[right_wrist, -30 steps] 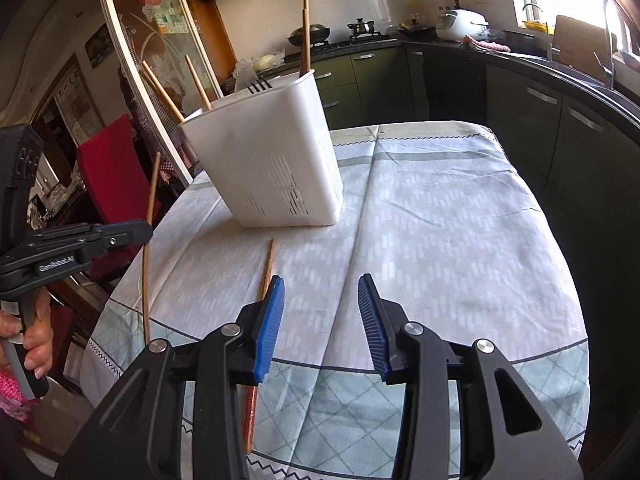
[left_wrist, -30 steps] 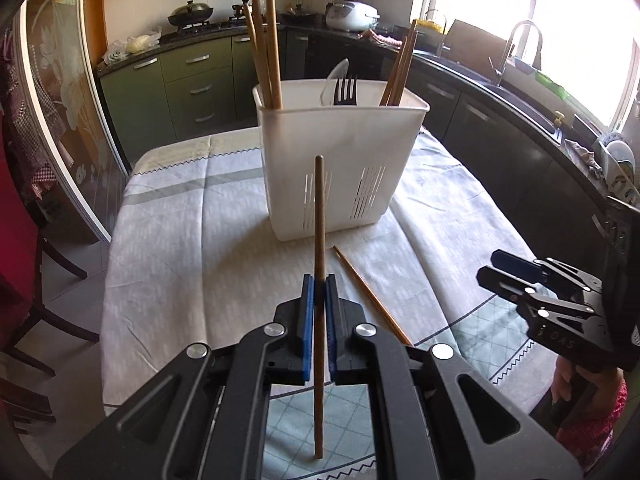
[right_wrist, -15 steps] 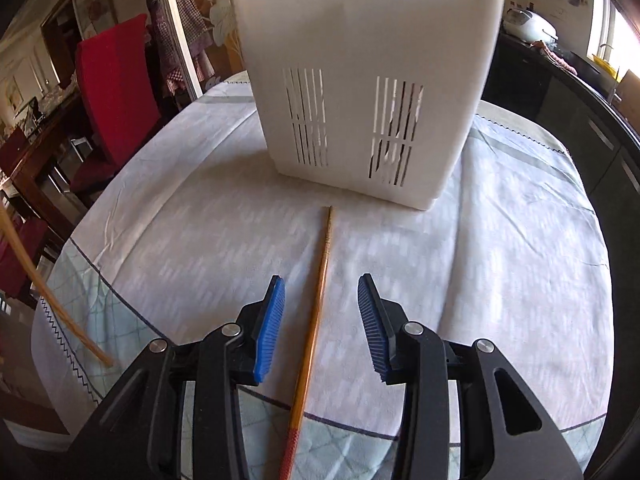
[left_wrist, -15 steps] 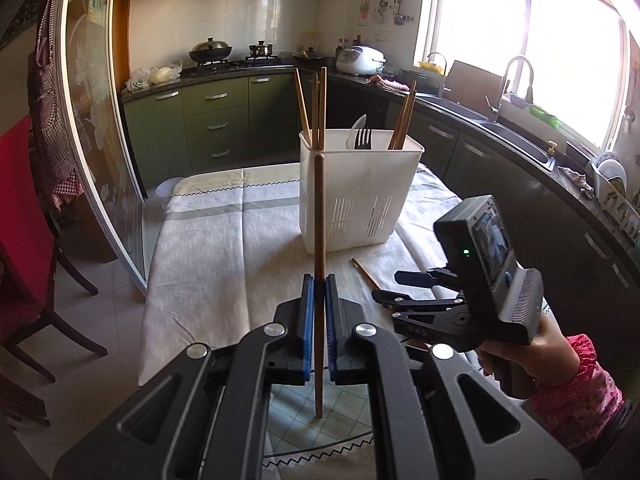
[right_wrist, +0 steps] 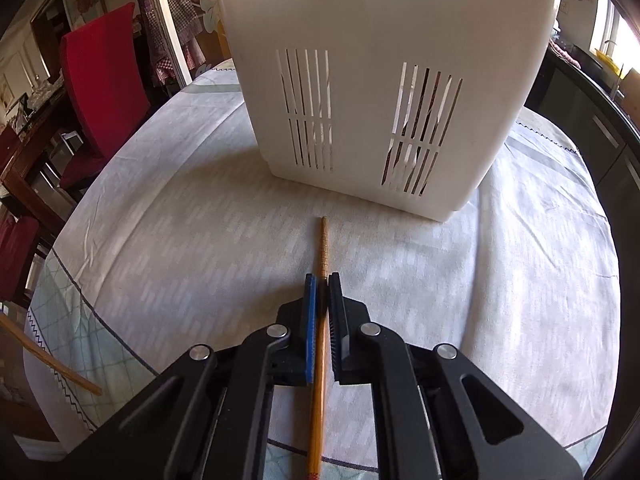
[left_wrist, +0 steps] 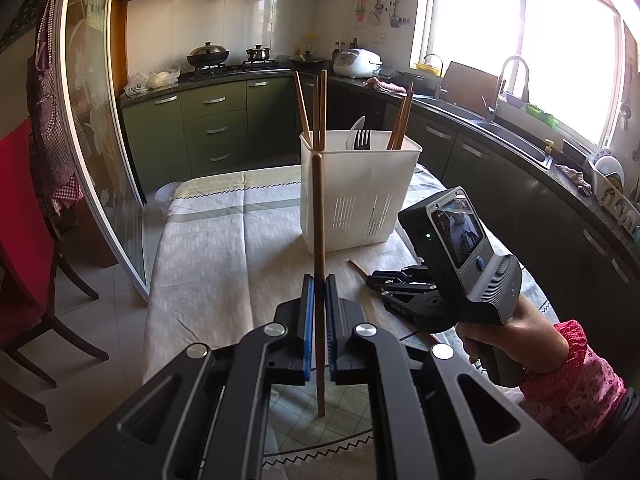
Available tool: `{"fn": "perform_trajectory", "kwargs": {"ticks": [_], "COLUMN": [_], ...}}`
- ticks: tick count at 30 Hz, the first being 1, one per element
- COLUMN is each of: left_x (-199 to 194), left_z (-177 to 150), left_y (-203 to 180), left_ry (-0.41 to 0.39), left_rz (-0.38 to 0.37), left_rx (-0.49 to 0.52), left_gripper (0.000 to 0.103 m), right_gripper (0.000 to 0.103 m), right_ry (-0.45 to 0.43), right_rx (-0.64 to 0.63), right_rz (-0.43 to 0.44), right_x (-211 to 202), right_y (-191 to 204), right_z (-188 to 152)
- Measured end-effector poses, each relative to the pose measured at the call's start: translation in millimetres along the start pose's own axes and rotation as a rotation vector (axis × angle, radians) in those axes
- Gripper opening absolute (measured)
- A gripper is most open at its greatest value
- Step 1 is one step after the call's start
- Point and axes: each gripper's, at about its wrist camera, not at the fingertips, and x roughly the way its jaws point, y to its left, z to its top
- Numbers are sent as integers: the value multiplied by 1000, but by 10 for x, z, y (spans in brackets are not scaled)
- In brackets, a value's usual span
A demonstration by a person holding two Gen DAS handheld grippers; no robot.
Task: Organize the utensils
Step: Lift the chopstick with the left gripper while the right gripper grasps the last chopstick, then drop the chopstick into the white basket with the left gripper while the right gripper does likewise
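My left gripper [left_wrist: 317,280] is shut on a brown chopstick [left_wrist: 318,220] and holds it upright above the near side of the table. A white slotted utensil holder [left_wrist: 360,188] stands further back with several chopsticks, a fork [left_wrist: 363,138] and a white spoon in it. My right gripper [right_wrist: 322,280] is low over the tablecloth, its pads closed on a second chopstick [right_wrist: 323,240] that lies on the cloth and points at the holder [right_wrist: 384,80]. The right gripper also shows in the left wrist view [left_wrist: 376,280].
The round table has a pale patterned cloth [right_wrist: 180,240]. A red chair [right_wrist: 104,88] stands at its left. Green kitchen cabinets [left_wrist: 212,128], a stove and a sink counter [left_wrist: 500,128] lie behind. The left-held chopstick's tip [right_wrist: 52,368] shows at the right wrist view's lower left.
My right gripper moved down and forward onto the lying chopstick and closed on it. My left gripper drew back and up from the holder, still holding its chopstick.
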Motion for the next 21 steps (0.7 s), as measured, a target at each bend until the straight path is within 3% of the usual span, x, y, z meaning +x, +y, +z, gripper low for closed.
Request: {"fn": "perform_trajectory", "kwargs": {"ticks": [4, 14, 21], "left_x": [3, -6, -52], "left_z": [-1, 10, 0], "left_y": [-5, 13, 27], "left_ry": [1, -1, -9], "left_rz": [1, 2, 8], "left_rx": [0, -7, -8], "left_gripper": [5, 5, 5], "right_gripper": [7, 7, 7], "right_ry": [-59, -339, -425], "right_rx": [33, 93, 109], "right_rz": [40, 93, 91], "right_x": [-252, -1468, -2017], "right_y": [-91, -304, -422], "right_z": [-44, -281, -601]}}
